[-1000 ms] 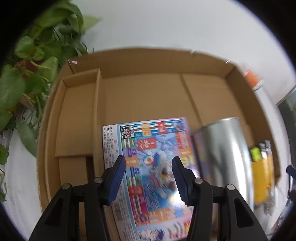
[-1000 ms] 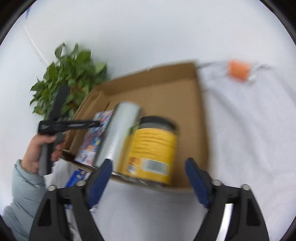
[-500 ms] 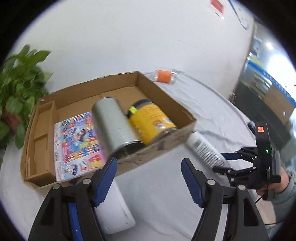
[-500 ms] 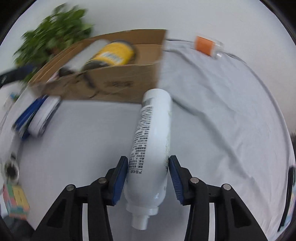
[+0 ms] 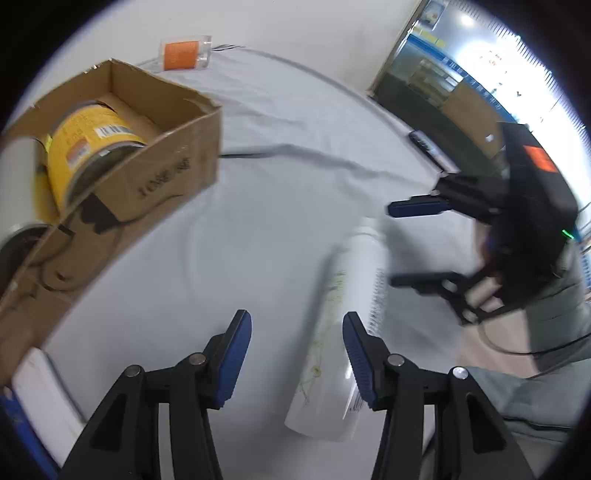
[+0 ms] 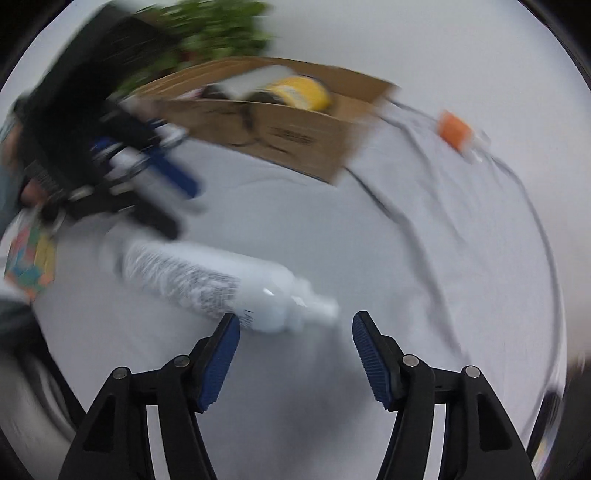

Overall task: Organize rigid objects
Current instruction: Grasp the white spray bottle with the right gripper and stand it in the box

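Note:
A white spray bottle (image 5: 343,325) lies on its side on the grey cloth; it also shows in the right wrist view (image 6: 221,284). My left gripper (image 5: 297,354) is open, its jaws on either side of the bottle's lower end, not closed on it. My right gripper (image 6: 295,350) is open and empty just in front of the bottle's nozzle; it also shows in the left wrist view (image 5: 417,243). The cardboard box (image 5: 162,155) holds a yellow can (image 5: 85,136) and a silver can (image 5: 14,173).
An orange-labelled packet (image 5: 184,53) lies beyond the box. A white and blue object (image 5: 40,391) lies at the left by the box. A colourful cube (image 6: 31,258) and a green plant (image 6: 207,29) show in the right wrist view. A cable (image 5: 288,151) crosses the cloth.
My right gripper has opened and let go of the white bottle, which now lies across its view. My left gripper has swung right from the box to the bottle.

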